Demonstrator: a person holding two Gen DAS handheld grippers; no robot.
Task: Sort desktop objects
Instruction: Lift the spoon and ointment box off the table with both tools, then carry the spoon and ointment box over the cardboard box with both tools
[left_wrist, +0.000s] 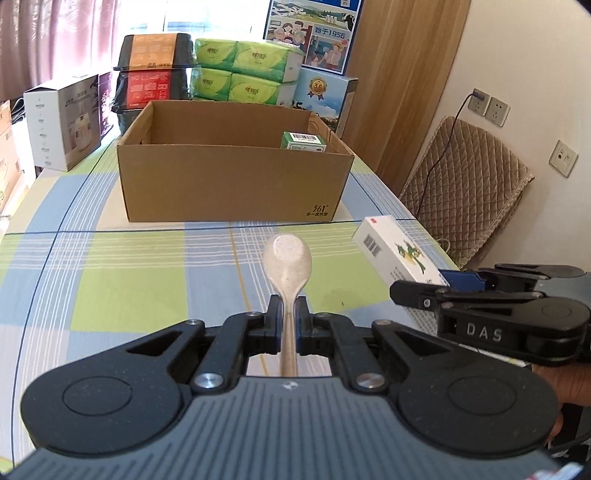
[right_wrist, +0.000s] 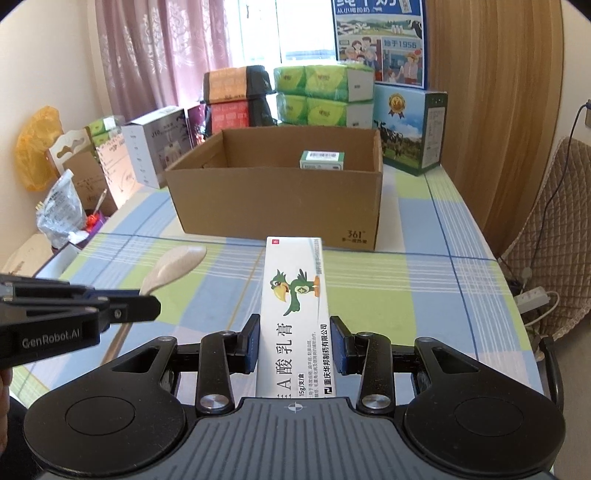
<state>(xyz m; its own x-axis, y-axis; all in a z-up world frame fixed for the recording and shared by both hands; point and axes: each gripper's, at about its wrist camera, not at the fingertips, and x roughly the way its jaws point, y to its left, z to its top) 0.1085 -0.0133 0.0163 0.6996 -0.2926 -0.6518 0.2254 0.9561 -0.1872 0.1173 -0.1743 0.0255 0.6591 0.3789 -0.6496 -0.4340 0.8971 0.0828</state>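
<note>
Over a checked tablecloth (left_wrist: 110, 280) in a curtained room, my left gripper (left_wrist: 287, 317) clamps a spoon (left_wrist: 286, 266), my right gripper (right_wrist: 294, 343) an ointment box (right_wrist: 293, 295), both lengthwise toward the carton (left_wrist: 232, 181).

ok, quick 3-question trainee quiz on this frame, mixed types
1. True or false: the left claw grips the spoon by its bowl.
2. What does the right claw hold? A) spoon B) white carton C) tissue pack
3. Fill in: inside the cardboard box sits one small ____ box.

Key: 1 false, it grips the handle; 2 B; 3 green.
</note>
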